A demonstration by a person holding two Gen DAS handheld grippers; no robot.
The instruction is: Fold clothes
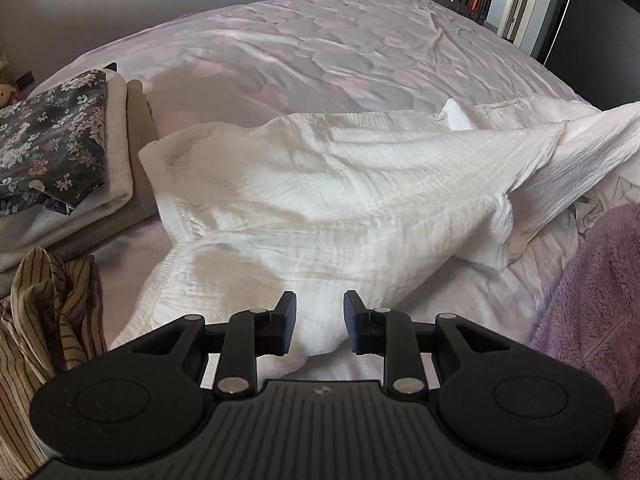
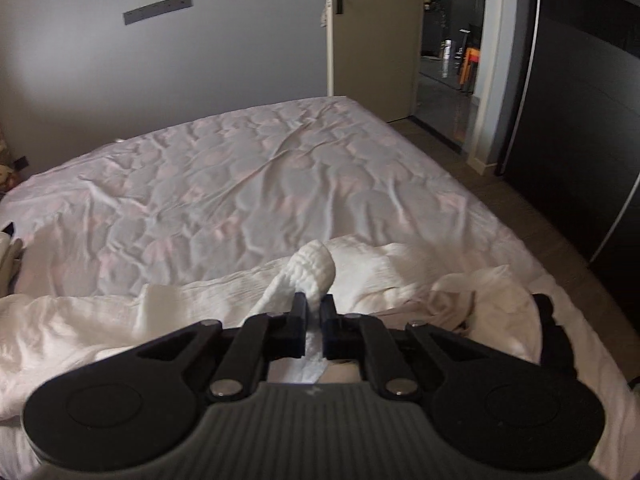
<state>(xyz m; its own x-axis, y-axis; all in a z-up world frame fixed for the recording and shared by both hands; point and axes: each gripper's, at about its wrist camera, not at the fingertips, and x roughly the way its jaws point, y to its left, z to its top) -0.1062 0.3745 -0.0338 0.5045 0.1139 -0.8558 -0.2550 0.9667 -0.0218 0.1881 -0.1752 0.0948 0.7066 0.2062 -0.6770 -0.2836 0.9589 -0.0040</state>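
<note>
A white crinkled-gauze garment (image 1: 320, 184) lies spread across the near part of the bed (image 1: 320, 52), its weave ribbed and puckered, one gathered hem curving at its left end; the bed's cover is a pale quilted sheet with faint pink and grey rounded patches, creased all over. The left gripper (image 1: 319, 322) hovers at the garment's near edge with its black fingers (image 1: 286, 320) parted, a lobe of white cloth lying between them but not pinched. The right gripper (image 2: 314, 320) has its fingers closed on a twisted rope of the same garment (image 2: 316, 268), which loops up in front of them. Left of the garment sits a folded stack (image 1: 116, 168) of cream cloth topped by a dark floral piece (image 1: 48, 136); nearer lies a crumpled tan striped fabric (image 1: 52, 304); to the garment's right, a fuzzy mauve fleece (image 1: 592, 304). No writing is legible.
</note>
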